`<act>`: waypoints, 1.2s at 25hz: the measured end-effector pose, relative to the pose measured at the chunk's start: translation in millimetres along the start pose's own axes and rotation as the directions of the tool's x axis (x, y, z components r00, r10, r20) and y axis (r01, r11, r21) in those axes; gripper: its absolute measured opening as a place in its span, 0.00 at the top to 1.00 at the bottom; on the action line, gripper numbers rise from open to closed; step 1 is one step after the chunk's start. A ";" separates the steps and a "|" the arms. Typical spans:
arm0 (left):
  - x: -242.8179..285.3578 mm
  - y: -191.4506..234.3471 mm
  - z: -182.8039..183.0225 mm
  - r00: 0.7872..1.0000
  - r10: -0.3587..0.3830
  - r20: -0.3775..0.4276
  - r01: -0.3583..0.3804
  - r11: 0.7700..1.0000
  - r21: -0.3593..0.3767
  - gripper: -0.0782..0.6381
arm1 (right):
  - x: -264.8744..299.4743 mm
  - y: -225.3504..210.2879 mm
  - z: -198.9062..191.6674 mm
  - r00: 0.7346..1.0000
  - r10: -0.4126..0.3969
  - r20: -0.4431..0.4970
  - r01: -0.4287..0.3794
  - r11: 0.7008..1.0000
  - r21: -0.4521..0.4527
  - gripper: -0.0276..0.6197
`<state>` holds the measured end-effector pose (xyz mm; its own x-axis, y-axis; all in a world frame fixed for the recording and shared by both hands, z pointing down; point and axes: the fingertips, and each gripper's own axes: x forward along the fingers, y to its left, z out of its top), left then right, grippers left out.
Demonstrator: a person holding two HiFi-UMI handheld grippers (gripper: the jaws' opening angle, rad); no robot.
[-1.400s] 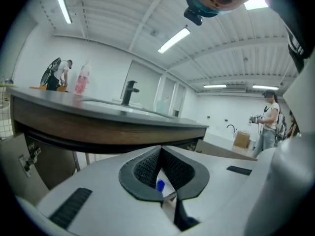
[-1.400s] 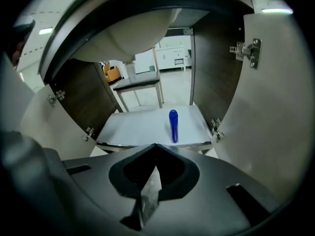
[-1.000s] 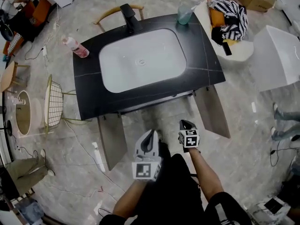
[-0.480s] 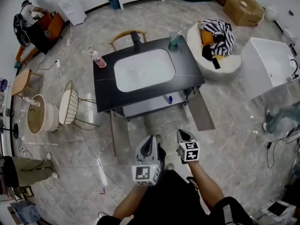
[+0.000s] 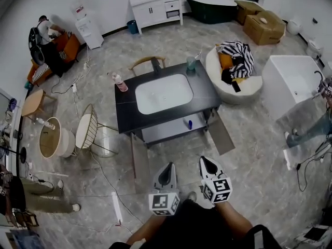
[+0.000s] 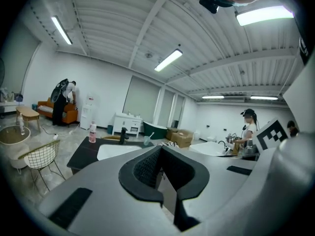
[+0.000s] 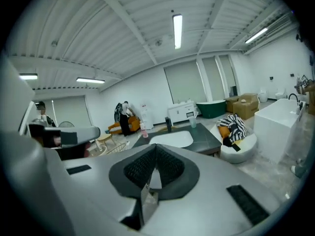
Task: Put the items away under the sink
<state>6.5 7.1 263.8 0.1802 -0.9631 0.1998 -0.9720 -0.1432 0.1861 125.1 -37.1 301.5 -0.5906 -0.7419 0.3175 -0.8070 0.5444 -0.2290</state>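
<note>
Looks like between picks, nothing in transit. Left gripper (image 5: 168, 168) and right gripper (image 5: 206, 162) are both pressed together and empty, held low at the waist, pointing far toward the sink cabinet (image 5: 127, 113), well apart from it. Pink bottle (image 5: 120, 82) on counter left, cup (image 5: 191, 63) at far-right corner. Next: step in, open a claw, take the bottle.

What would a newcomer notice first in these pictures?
The black vanity with its white basin stands mid-floor, its cabinet doors swung open below and a pink bottle on its far left corner. In the foreground, the left gripper and right gripper point toward it, both shut and empty.
</note>
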 end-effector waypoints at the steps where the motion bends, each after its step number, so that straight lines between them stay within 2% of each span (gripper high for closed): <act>1: -3.3 -0.9 6.1 1.000 -0.008 0.010 0.008 1.000 0.004 0.87 | -7.4 6.1 8.9 1.000 -0.001 0.021 0.001 1.000 -0.003 0.94; 8: -21.5 -1.0 31.6 0.997 -0.051 0.054 0.050 0.998 0.027 0.87 | -45.6 43.2 39.3 0.994 -0.001 0.108 0.006 0.999 -0.046 0.94; 12: -30.1 7.3 28.6 0.997 -0.053 0.050 0.052 0.999 0.016 0.87 | -48.5 56.9 30.9 0.995 -0.009 0.100 0.014 0.999 -0.049 0.94; 16: -35.1 7.3 26.7 0.996 -0.064 0.060 0.062 0.997 0.037 0.87 | -50.7 60.3 22.9 0.995 -0.019 0.100 0.024 0.998 -0.052 0.94; 30: -35.6 11.2 19.9 0.995 -0.076 0.059 0.074 0.996 0.040 0.87 | -47.5 67.7 24.4 0.995 -0.026 0.093 0.032 0.998 -0.060 0.94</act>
<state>-13.8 35.3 239.5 0.2447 -0.9611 0.1277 -0.9613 -0.2233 0.1614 98.5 25.4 248.5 -0.5669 -0.7893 0.2360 -0.8238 0.5428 -0.1635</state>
